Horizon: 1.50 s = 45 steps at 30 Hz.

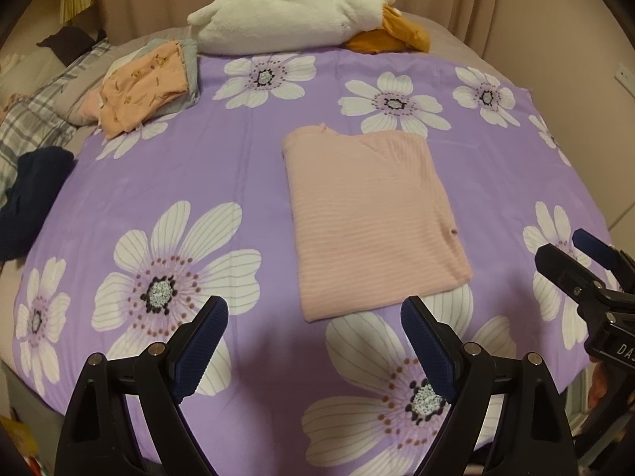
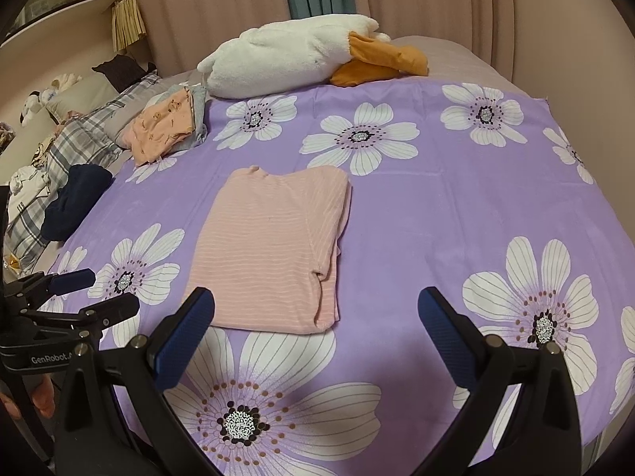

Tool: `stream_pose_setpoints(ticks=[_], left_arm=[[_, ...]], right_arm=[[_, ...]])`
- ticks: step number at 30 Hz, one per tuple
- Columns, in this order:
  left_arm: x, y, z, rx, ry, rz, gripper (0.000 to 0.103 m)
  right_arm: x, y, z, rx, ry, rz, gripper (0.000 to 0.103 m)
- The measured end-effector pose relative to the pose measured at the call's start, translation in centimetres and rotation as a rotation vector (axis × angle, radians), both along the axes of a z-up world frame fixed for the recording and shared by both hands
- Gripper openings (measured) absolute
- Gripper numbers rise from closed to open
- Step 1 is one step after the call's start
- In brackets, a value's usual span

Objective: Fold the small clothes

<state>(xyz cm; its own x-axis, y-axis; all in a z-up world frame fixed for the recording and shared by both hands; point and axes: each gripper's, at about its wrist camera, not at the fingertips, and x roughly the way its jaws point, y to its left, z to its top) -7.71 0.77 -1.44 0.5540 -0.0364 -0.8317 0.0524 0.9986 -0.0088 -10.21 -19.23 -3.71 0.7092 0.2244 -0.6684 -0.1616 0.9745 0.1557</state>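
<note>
The pink ribbed top [image 1: 369, 218] lies mid-bed on the purple floral bedspread [image 1: 238, 166], sides folded in to a long rectangle; a final crosswise fold probably remains. Folded garments [image 1: 149, 83] are stacked at the far left. Left gripper [image 1: 313, 341] and right gripper [image 2: 317, 333]: jaws wide apart, empty.

Bed: purple flowered cover [image 1: 246, 166]
On it: folded pink top [image 1: 369, 218], clothes stack [image 1: 147, 87], plush toy [image 1: 293, 16]

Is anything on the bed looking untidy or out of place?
Mostly tidy. The pink top lies folded flat, but its right edge bunches unevenly. The dark blue garment sits crumpled at the left edge of the floral sheet.
</note>
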Motion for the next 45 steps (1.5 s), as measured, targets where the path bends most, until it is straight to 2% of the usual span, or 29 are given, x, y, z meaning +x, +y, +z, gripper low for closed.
stream_pose_setpoints(ticks=[45], left_arm=[[0.02,0.03,0.27,0.027,-0.015,-0.012,0.088]], right_arm=[[-0.48,0.60,0.12,-0.001,-0.001,-0.001,0.103]])
